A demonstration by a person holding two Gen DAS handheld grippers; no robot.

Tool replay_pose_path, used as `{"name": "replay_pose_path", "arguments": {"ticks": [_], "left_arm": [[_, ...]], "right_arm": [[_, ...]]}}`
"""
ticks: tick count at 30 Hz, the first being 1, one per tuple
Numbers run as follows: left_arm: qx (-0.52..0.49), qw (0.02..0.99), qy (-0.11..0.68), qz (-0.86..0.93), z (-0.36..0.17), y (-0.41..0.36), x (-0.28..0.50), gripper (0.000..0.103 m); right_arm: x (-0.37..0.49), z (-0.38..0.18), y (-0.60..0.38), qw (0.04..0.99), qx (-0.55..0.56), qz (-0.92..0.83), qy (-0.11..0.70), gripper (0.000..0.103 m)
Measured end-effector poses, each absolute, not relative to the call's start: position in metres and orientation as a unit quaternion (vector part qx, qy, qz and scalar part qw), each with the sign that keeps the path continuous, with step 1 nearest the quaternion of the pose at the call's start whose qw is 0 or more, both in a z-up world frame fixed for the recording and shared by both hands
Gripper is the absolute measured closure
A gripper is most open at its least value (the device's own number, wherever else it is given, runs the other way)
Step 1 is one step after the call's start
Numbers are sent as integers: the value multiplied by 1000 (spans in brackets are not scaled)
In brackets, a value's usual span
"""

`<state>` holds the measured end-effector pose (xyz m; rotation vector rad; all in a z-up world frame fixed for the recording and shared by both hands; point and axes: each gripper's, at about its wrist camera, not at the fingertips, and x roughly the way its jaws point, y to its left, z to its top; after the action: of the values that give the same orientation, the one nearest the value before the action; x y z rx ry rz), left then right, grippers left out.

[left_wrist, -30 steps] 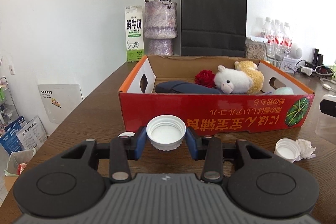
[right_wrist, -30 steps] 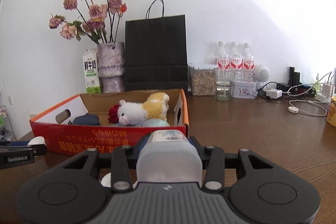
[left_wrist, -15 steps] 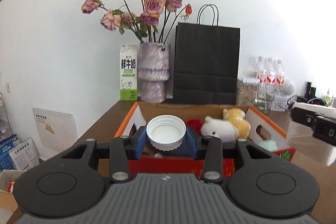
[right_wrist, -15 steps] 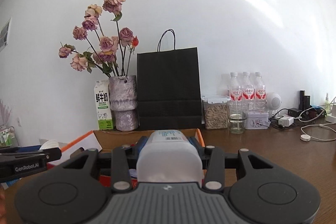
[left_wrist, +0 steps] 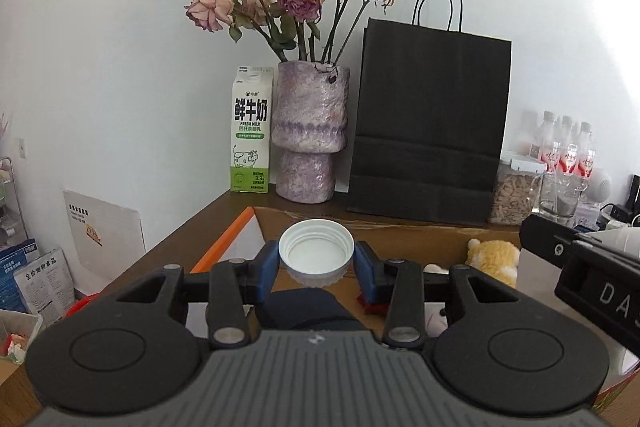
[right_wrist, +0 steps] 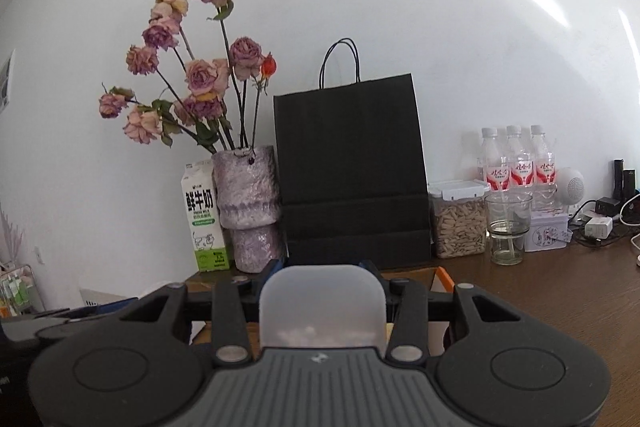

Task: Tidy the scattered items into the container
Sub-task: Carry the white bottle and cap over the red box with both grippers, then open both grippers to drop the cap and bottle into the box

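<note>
My left gripper (left_wrist: 316, 264) is shut on a white screw cap (left_wrist: 316, 254), open side towards the camera, held above the inside of the red and orange cardboard box (left_wrist: 224, 247). Under it lie a dark blue bundle (left_wrist: 308, 307), a red rose and a yellow and white plush toy (left_wrist: 494, 259). My right gripper (right_wrist: 323, 281) is shut on a frosted white plastic jar (right_wrist: 323, 303) that hides its fingertips. It hangs over the box near the orange corner (right_wrist: 444, 277). The right gripper also shows at the right edge of the left wrist view (left_wrist: 580, 267).
Behind the box stand a milk carton (left_wrist: 251, 139), a purple vase of dried roses (left_wrist: 308, 143) and a black paper bag (left_wrist: 432, 123). Further right are a jar of seeds (right_wrist: 458, 223), a glass (right_wrist: 508, 227), water bottles (right_wrist: 520, 163), chargers and cables. The table's left edge drops to the floor.
Both grippers have risen and moved forward from in front of the box to above its inside, each keeping its hold. The box's red front wall has dropped out of sight.
</note>
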<state>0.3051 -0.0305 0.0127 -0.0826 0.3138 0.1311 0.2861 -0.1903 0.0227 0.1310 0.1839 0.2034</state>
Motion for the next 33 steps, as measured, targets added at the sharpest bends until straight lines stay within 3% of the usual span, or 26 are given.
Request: {"name": "replay_pose_path", "arguments": {"ticks": [24,25,26,28,33], "left_arm": [[-19,986,139,91,5,-34,292,61],[-18,986,135,99,7,-34,290,54],[-17,986,131,107,8,-34,288,29],[-16,985,112,130,10,-34,282,0],[-14,988,86,131,16,-38,272,0]], "right_arm": [[284,7,-190,988,39,99,109,61],[283,7,-191,989,40,94,108,56],[282,8,-191,990,38,89,106,34],[278,10,-192,992,31,77,99,0],[266,18,-196,994,31,68,77,0]]}}
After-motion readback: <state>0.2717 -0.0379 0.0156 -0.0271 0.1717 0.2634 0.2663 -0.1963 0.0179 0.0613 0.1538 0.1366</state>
